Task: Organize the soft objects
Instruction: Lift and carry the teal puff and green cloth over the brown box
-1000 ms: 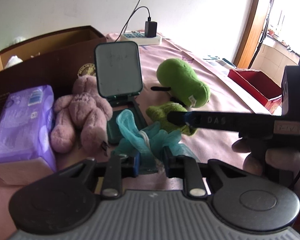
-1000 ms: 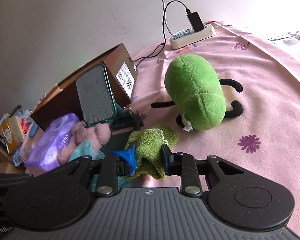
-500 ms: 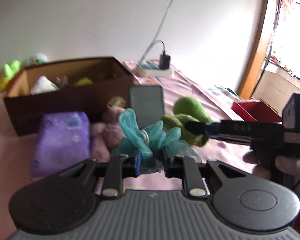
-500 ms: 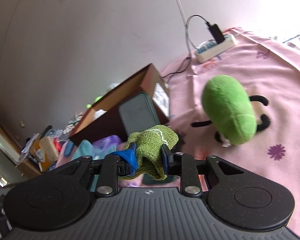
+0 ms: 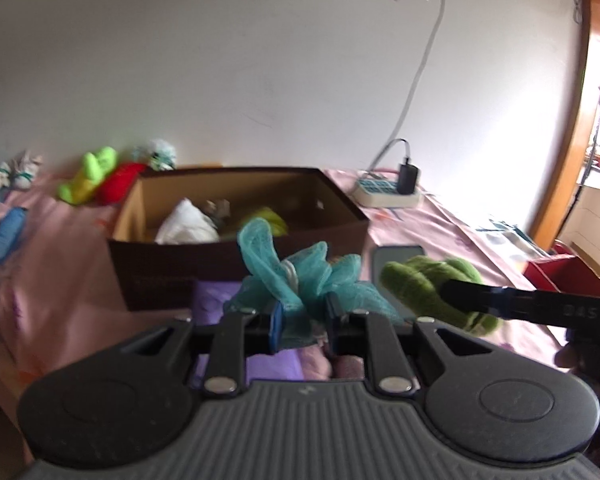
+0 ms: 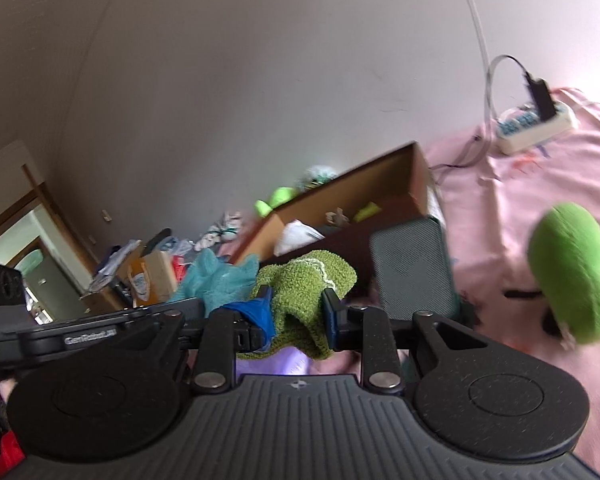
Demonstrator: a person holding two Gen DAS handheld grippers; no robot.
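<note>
My left gripper [image 5: 302,314] is shut on a teal mesh bath pouf [image 5: 300,276], held in the air in front of the open brown cardboard box [image 5: 236,272]. My right gripper [image 6: 296,312] is shut on a green knitted cloth [image 6: 304,284], also lifted. In the left wrist view that green cloth [image 5: 424,288] hangs at the right from the other gripper's black finger. In the right wrist view the teal pouf [image 6: 216,280] shows to the left of the green cloth. The box [image 6: 364,196] holds a white soft item [image 5: 188,224] and some yellow-green pieces.
A big green plush [image 6: 572,276] lies on the pink bedspread [image 6: 540,184] at right. A grey-faced speaker [image 6: 412,264] stands by the box. A purple pack [image 5: 216,296] lies below my left gripper. A power strip [image 5: 388,194] sits by the wall. More toys [image 5: 96,174] lie behind the box.
Both grippers have risen with their loads and tilted up. The box's inside and the wall behind it have come into view; the pink plush and speaker dropped low or out of view.
</note>
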